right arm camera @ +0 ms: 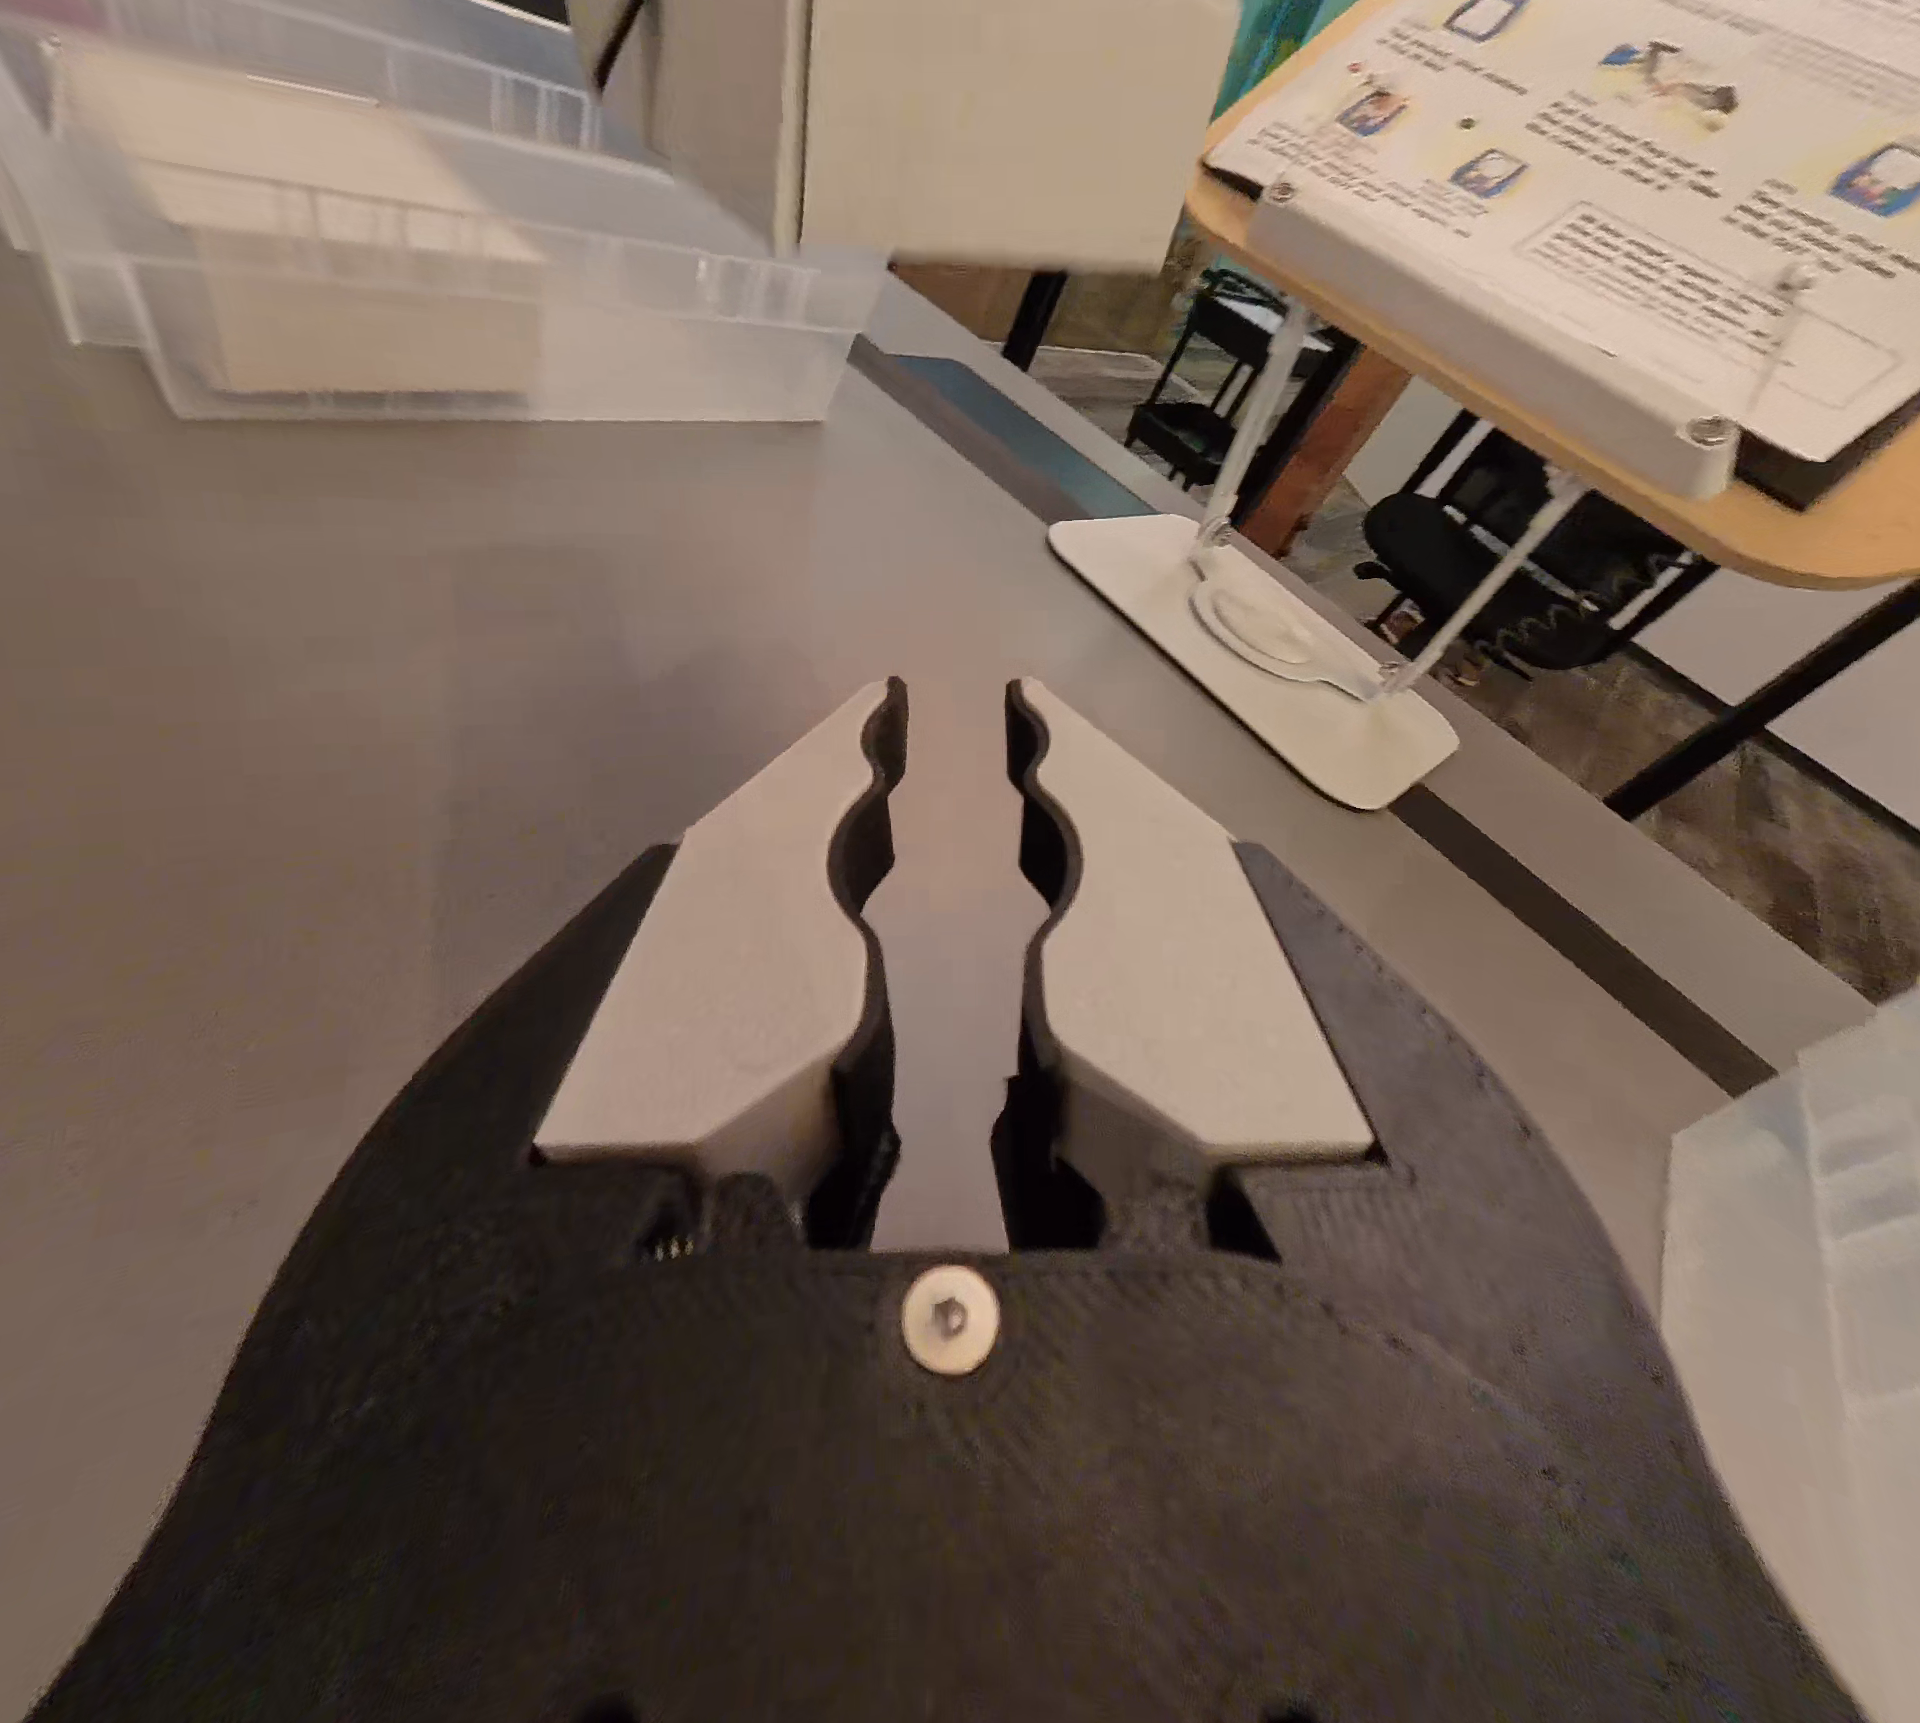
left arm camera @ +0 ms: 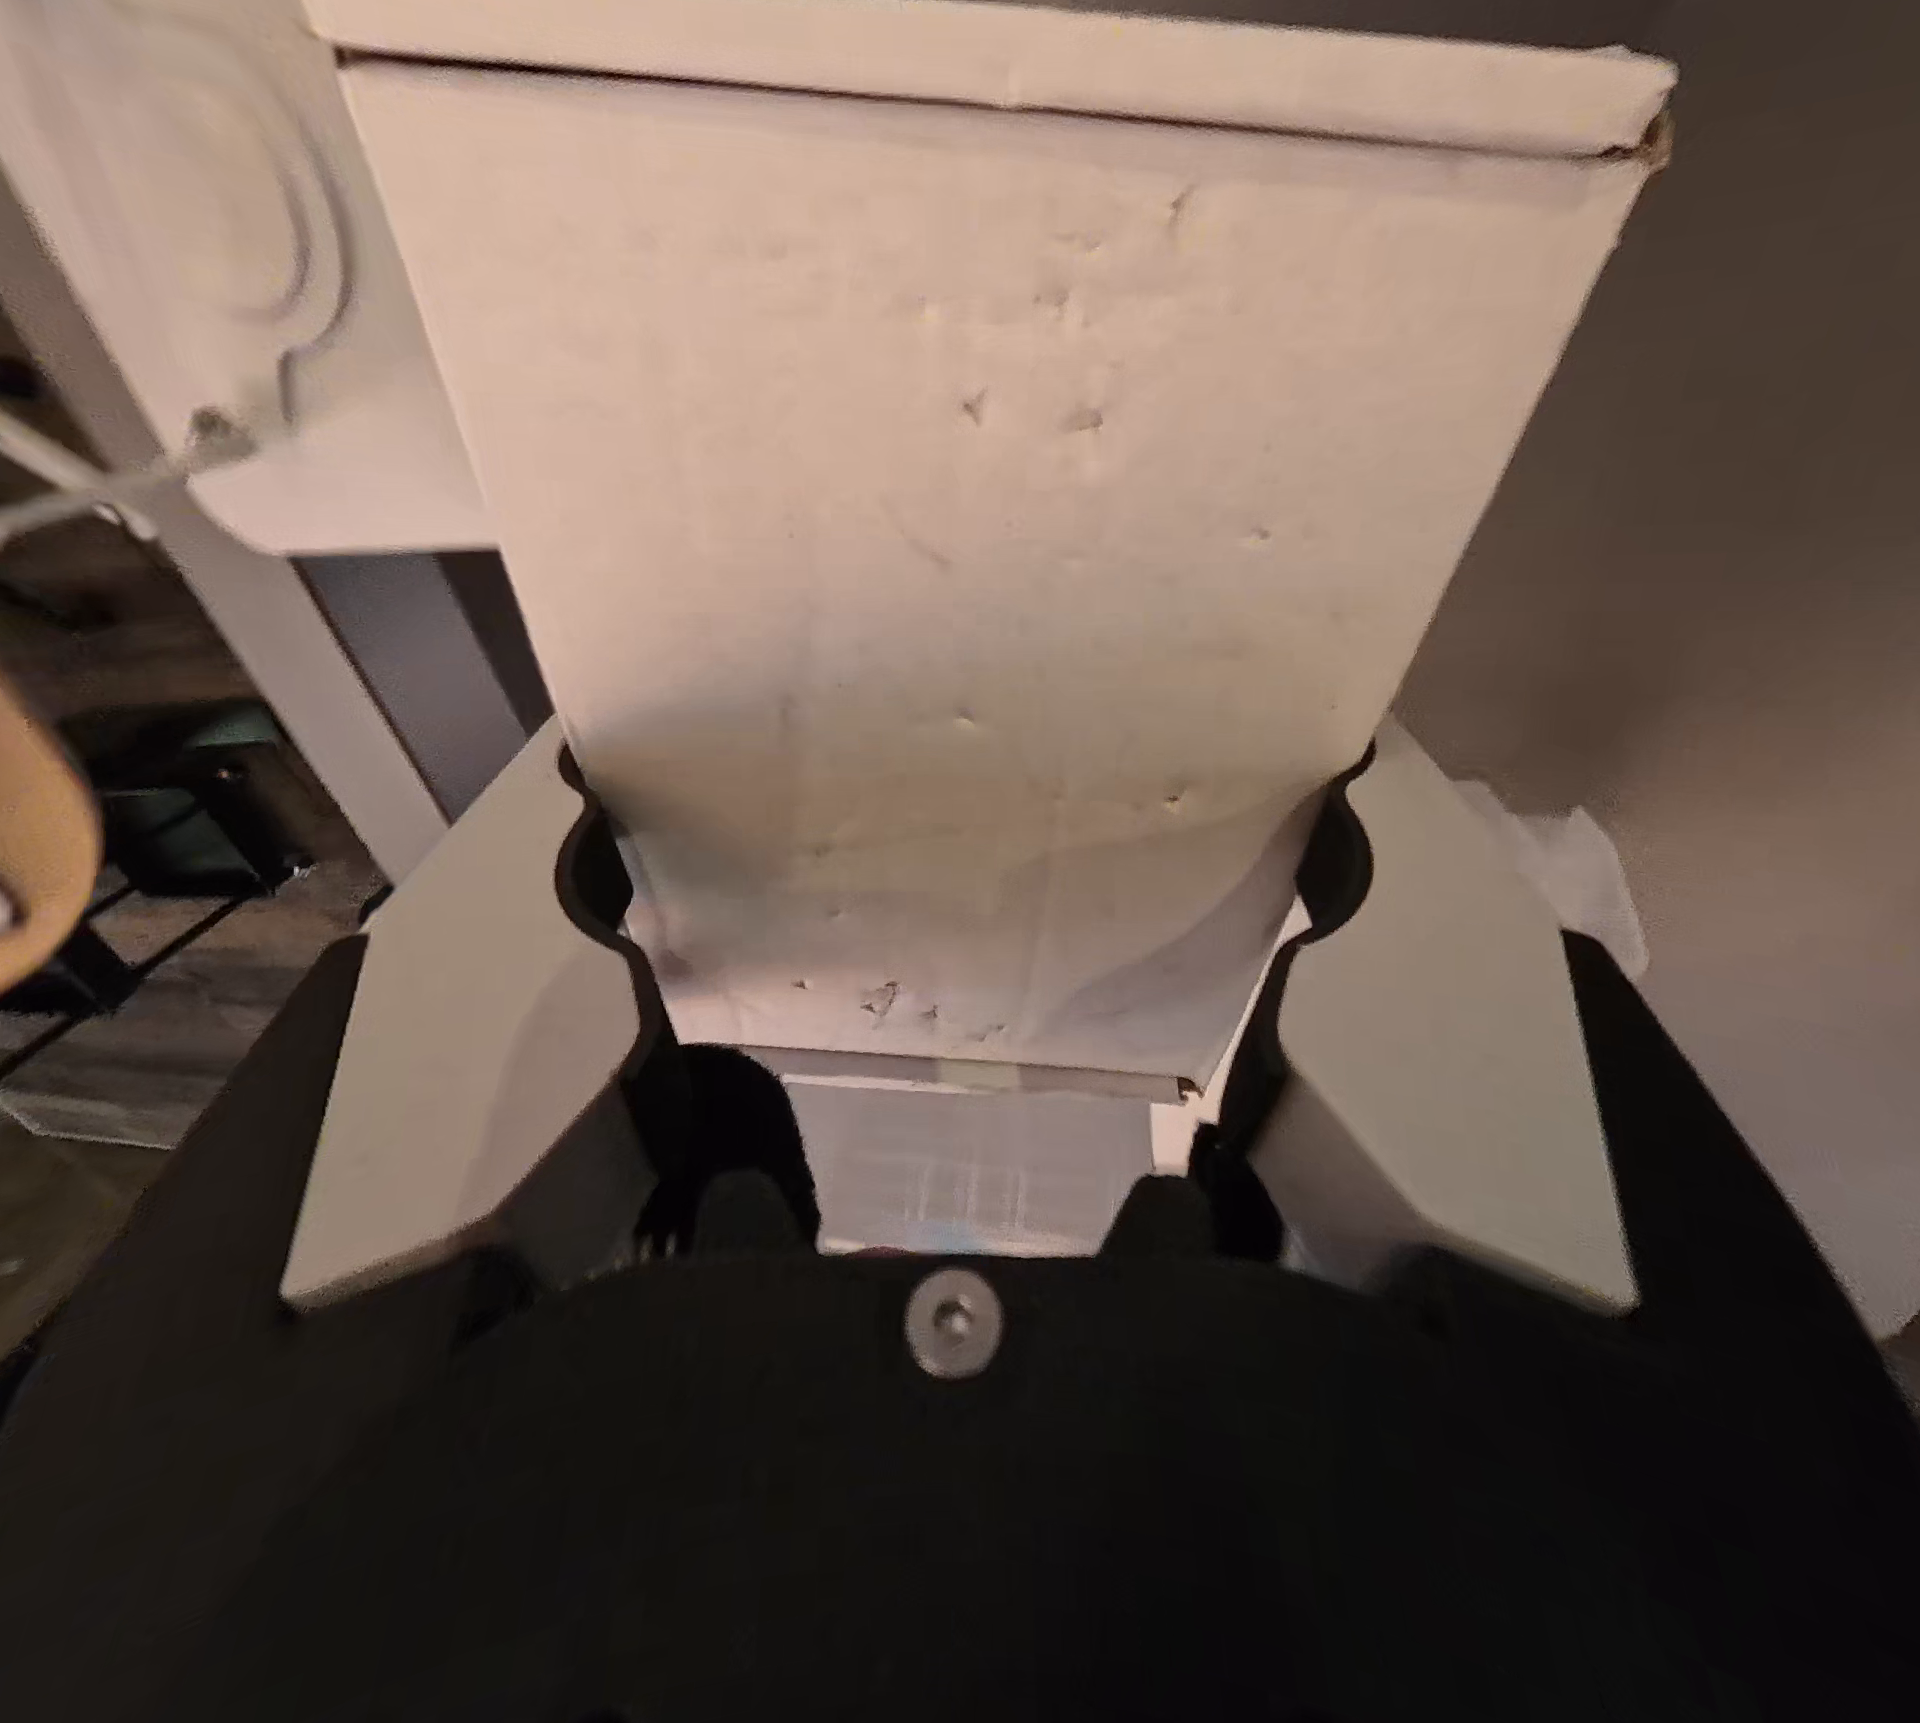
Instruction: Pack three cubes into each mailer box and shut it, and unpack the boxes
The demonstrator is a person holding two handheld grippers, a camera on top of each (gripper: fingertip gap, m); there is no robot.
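Holding the white mailer box [left arm camera: 977,468] aloft, our left tool [left arm camera: 961,842] pinches its sides to carry it; our right tool [right arm camera: 956,707], nearly pressed together, holds nothing above the desk [right arm camera: 416,686].

Clear bins [right arm camera: 499,302], document stand [right arm camera: 1257,686], grey table [right arm camera: 416,634].

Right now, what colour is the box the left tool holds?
White, its face dented; the mailer box shows best in the left wrist view.

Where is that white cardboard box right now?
The box is held up between the left gripper's fingers; in the right wrist view it hangs above the table's far edge, beside the clear bins.
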